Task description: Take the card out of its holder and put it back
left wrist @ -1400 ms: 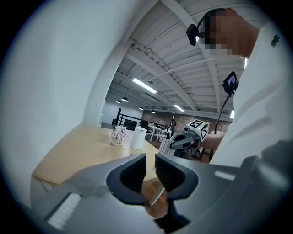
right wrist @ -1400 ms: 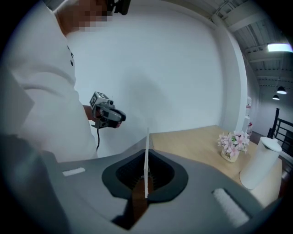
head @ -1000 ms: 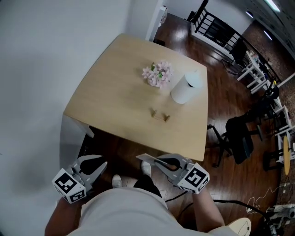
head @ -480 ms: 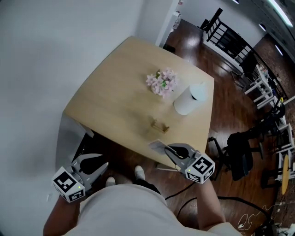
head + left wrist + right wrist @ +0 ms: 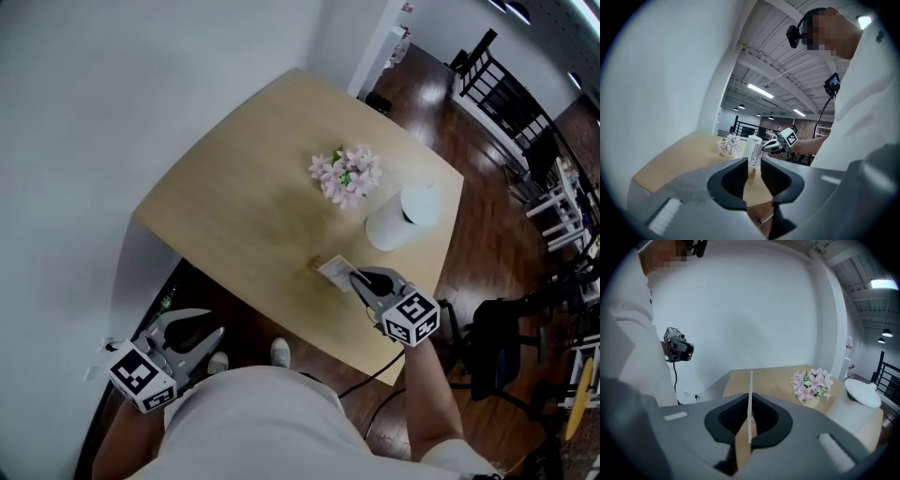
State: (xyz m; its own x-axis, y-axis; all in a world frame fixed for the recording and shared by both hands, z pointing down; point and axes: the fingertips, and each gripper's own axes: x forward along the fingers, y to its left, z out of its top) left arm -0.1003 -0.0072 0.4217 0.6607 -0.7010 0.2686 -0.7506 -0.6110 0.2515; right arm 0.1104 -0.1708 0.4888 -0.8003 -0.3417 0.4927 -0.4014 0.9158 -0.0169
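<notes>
Head view, left to right. Your left gripper hangs low at the lower left, off the near edge of the counter and well apart from everything on it. Its 2 jaws stand a little apart with nothing between them; only the distant counter shows through the gap. On the near right part of the pale wooden counter sits the small wooden holder, mostly covered from above by the white card. The card is at the holder, just above or touching it; whether its lower edge sits in the slot cannot be told. Your right gripper reaches in from the near right edge of the counter. Its jaws are closed flat on the card, which stands edge-on and upright between the pads in the right gripper view. Farther back, near the middle of the counter, stands 1 small bunch of pink flowers. A white cylinder with a domed top stands just to the right of the flowers. Dark wooden floor lies beyond the right edge of the counter.
</notes>
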